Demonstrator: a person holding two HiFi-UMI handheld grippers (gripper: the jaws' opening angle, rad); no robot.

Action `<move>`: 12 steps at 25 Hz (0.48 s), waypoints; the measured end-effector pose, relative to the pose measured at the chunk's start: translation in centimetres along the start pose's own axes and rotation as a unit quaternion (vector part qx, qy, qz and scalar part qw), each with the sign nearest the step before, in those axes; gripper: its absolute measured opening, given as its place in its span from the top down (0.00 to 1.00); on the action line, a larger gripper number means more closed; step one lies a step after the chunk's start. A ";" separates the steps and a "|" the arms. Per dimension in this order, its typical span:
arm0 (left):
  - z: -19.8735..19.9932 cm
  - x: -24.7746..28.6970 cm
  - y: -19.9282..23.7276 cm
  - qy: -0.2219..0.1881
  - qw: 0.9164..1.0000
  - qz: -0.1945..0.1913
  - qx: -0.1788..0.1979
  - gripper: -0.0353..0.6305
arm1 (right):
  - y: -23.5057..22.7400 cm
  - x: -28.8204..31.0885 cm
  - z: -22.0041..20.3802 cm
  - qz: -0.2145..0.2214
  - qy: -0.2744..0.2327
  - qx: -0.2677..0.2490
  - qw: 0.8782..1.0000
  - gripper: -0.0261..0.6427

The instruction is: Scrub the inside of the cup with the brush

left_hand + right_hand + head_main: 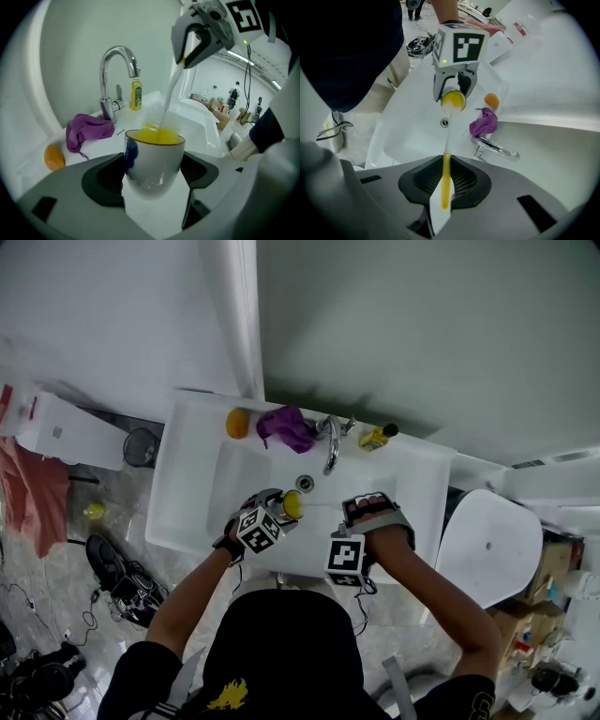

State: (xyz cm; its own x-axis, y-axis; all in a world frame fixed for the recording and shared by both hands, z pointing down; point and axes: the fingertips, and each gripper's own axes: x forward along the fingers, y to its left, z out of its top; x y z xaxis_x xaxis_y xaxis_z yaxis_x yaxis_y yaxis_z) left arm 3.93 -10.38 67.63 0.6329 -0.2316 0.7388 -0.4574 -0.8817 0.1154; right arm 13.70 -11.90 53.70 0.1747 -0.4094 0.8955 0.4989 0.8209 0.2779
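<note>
Checker: While verifying progress, report both grips first

Operator: Left gripper (153, 176): clamped on the cup (154, 157), one pad on each side of the white outer wall. Right gripper (446, 185): pinched on the brush (445, 178), near the tail of its white-and-yellow handle

Checker: State location of cup

Operator: Held in the air over the sink (234, 488), in front of the faucet (330, 451), apart from the basin floor. Purple cloth (89, 129) and soap bottle (136, 93) parked on the back ledge, well apart from the work

Checker: State brush position relative to cup

Operator: Slanted down from the upper right in the left gripper view. Inserted head-first through the mouth, into the yellow interior. Blurred at the rim, so exact contact with the wall not readable

Checker: Assess stage

Operator: Pick-up of both items done. Insertion done. Scrubbing judged to be in progress. No foam or water visible inside. Cleanliness of inner wall not readable, nor depth reached by the head

Checker: List remaining work

Operator: Probably as follows: work round the full inner wall, reach down to the bottom, then withdraw the brush. Keep the clamp firm on the cup against side load from the bristles, and keep the mouth clear of the faucet spout
</note>
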 end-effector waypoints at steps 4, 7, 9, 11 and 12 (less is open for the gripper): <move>-0.1 -0.4 0.9 0.007 1.000 0.002 0.004 0.37 | 0.4 -2.9 2.4 -0.019 -0.028 -0.015 0.999 0.85; 0.4 0.1 -0.2 0.017 0.999 0.000 0.049 0.37 | -1.1 -5.5 4.6 -0.047 -0.043 -0.052 0.997 0.85; 0.6 0.2 -0.8 0.018 0.998 -0.004 0.068 0.37 | -2.3 -6.0 5.3 -0.059 -0.053 -0.059 0.995 0.84; 0.8 0.1 -1.2 0.013 0.997 -0.010 0.076 0.37 | -3.5 -5.4 4.6 -0.061 -0.046 -0.059 0.995 0.84; 1.0 0.0 -1.3 0.008 0.997 -0.012 0.078 0.37 | -4.0 -4.8 3.7 -0.060 -0.036 -0.063 0.996 0.84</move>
State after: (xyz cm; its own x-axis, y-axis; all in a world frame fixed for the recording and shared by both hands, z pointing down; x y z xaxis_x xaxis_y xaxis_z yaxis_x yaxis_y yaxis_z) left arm 5.13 -9.60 66.80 0.6316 -0.2038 0.7480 -0.3389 -0.9403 0.0299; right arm 7.77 -11.75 49.60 0.0488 -0.4679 0.8825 0.6152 0.7101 0.3425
